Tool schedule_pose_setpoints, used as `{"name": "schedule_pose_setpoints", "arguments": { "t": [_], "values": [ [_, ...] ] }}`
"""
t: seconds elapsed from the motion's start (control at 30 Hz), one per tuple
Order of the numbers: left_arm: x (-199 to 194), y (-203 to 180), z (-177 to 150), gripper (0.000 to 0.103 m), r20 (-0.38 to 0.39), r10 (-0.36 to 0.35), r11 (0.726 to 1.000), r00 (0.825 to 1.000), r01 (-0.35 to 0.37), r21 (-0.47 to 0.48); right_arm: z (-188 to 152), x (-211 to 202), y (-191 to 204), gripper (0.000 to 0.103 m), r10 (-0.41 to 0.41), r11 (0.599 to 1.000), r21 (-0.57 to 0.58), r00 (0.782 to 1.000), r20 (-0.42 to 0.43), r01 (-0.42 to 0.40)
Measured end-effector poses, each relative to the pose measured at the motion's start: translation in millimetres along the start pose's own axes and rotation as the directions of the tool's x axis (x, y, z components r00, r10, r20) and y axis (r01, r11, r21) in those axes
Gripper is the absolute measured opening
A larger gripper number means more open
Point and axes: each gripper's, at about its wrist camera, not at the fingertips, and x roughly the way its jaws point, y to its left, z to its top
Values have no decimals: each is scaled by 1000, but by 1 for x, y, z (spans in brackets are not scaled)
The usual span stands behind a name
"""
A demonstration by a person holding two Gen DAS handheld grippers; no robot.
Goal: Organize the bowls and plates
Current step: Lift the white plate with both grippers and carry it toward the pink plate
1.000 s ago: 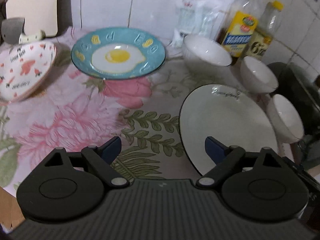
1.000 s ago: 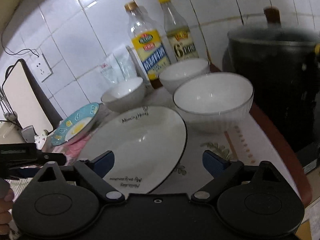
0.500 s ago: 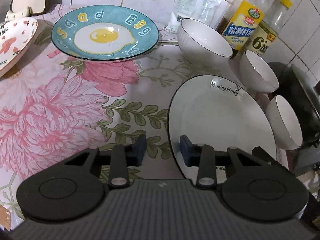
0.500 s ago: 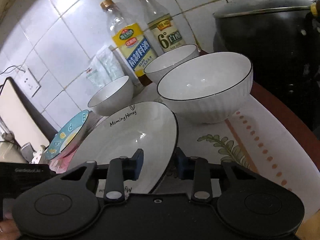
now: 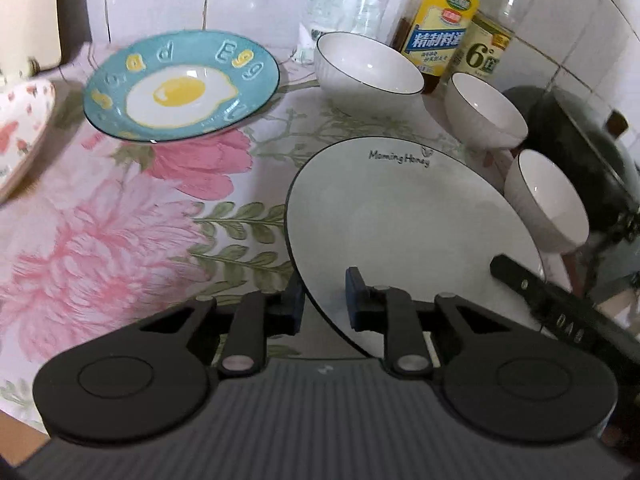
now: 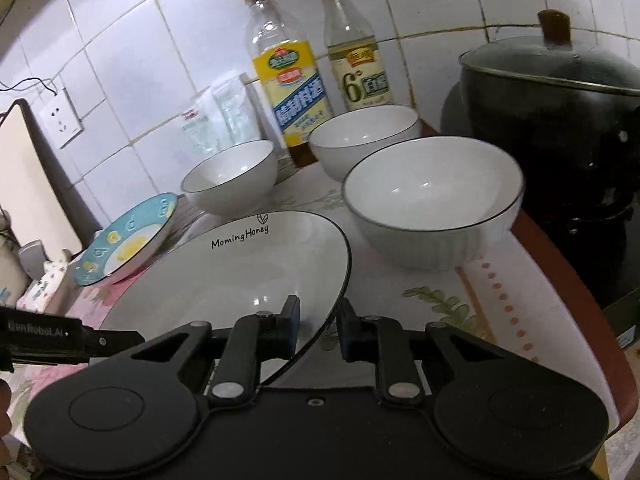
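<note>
A large white plate with a black rim [image 5: 404, 216] lies on the flowered cloth; it also shows in the right wrist view [image 6: 240, 272]. My left gripper [image 5: 322, 300] is shut on its near left rim. My right gripper [image 6: 318, 322] is shut on its near right rim. A blue egg-print plate [image 5: 180, 84] sits at the back left. Three white bowls stand behind and right of the white plate: one at the back [image 5: 366, 74], a middle one [image 5: 484, 110], a near one [image 5: 546, 200]. A heart-shaped pink-print dish [image 5: 20, 128] is at the far left.
Two bottles [image 6: 290, 92] and a plastic bag [image 6: 218, 116] stand against the tiled wall. A black lidded pot [image 6: 556, 92] sits on the stove at right. A cutting board [image 6: 28, 176] leans at the left wall. The table edge [image 6: 576, 284] runs close to the nearest bowl.
Both grippers moved in to the white plate and closed from wide open onto its rim, the left on the left side, the right on the right side.
</note>
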Motion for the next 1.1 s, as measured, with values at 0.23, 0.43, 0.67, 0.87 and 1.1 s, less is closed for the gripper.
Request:
{"name": "schedule_pose_setpoints", "arguments": {
  "t": [0.23, 0.43, 0.67, 0.87, 1.1],
  "values": [
    [-26, 19, -6, 19, -7, 11, 1000, 1000, -11, -28, -4, -7, 19, 24, 45, 999, -28, 999, -22, -46],
    [-46, 44, -12, 19, 18, 7, 999, 1000, -6, -43, -7, -11, 44, 25, 78, 995, -53, 996, -37, -80],
    [-77, 75, -21, 19, 33, 31, 997, 999, -29, -71, -11, -14, 79, 25, 128, 986, -98, 990, -66, -134],
    [-103, 104, -31, 19, 55, 61, 993, 997, -56, -100, -17, -17, 108, 25, 181, 972, -138, 979, -93, -193],
    [-118, 139, -47, 19, 70, 89, 981, 994, -76, -177, -22, -12, 147, 25, 219, 951, -194, 967, -128, -241]
  ]
}}
